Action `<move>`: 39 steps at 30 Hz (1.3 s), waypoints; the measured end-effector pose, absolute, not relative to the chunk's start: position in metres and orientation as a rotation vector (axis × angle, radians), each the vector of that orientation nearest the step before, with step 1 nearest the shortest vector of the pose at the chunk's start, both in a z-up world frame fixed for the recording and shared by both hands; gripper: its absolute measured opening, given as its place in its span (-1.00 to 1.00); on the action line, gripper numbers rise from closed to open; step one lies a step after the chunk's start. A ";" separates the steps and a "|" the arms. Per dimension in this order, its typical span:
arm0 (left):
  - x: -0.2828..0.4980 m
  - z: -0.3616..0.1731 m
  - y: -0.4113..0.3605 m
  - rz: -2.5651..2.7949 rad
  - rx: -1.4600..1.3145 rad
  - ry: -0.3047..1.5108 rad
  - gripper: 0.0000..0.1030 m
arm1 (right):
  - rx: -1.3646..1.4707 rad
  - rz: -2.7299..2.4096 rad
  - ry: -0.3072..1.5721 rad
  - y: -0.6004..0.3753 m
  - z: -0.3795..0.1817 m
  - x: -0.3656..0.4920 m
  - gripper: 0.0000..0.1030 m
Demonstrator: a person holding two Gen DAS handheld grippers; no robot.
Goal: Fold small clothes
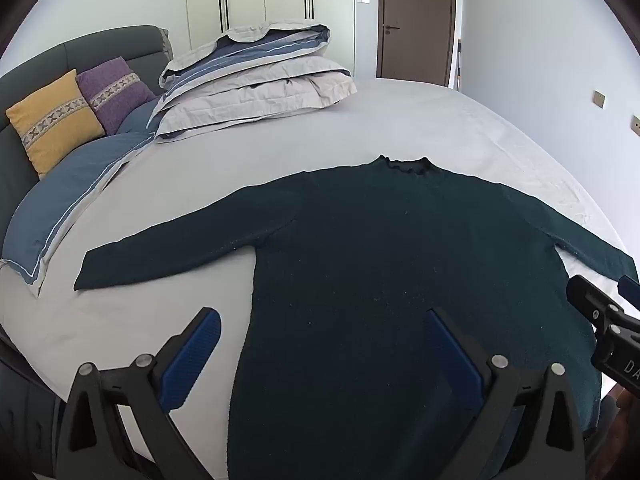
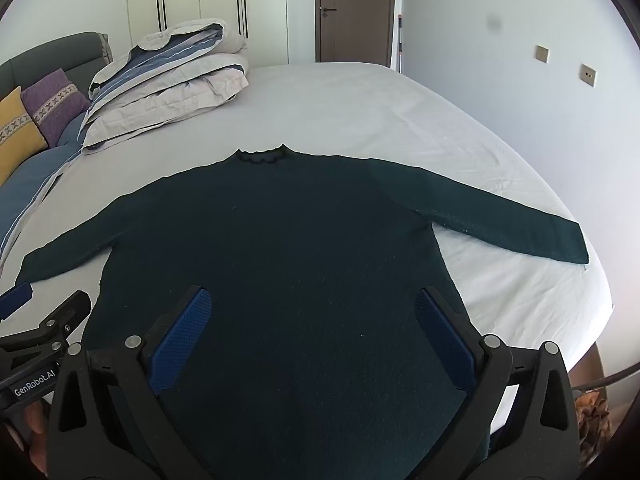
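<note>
Covering the pale bed sheet (image 1: 400, 120), a dark green sweater (image 1: 380, 260), left gripper (image 1: 324, 344) and right gripper (image 2: 314, 320) both spread.

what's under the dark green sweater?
The dark green sweater lies flat, sleeves spread, straight on the white bedsheet, which shows all around it. Whatever might lie beneath the knit is covered; no bump hints at anything.

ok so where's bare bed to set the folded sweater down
Bare sheet lies beyond the sweater collar, running to the far edge, and beside the right sleeve. A smaller patch sits under the left sleeve. The left side is crowded: folded duvet and cushions.
</note>
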State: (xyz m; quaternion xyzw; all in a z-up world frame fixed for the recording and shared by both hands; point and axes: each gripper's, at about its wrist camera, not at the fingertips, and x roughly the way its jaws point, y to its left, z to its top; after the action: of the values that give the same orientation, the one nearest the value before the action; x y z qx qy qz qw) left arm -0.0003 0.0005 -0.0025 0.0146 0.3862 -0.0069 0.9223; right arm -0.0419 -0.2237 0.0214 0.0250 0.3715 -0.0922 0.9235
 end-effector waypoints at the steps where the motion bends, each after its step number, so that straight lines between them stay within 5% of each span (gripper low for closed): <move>1: 0.000 -0.002 0.001 -0.014 0.030 0.794 1.00 | 0.051 -0.188 0.761 -0.224 0.021 -0.042 1.00; 39: 0.000 -0.007 0.011 -0.012 0.016 0.800 1.00 | 0.027 -0.193 0.788 -0.221 0.009 -0.039 1.00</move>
State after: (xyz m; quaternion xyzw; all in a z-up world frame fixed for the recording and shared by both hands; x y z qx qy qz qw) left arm 0.0005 0.0107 -0.0068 0.0079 0.3892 -0.0059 0.9211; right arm -0.0394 -0.2211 0.0092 0.0131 0.3833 -0.0940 0.9188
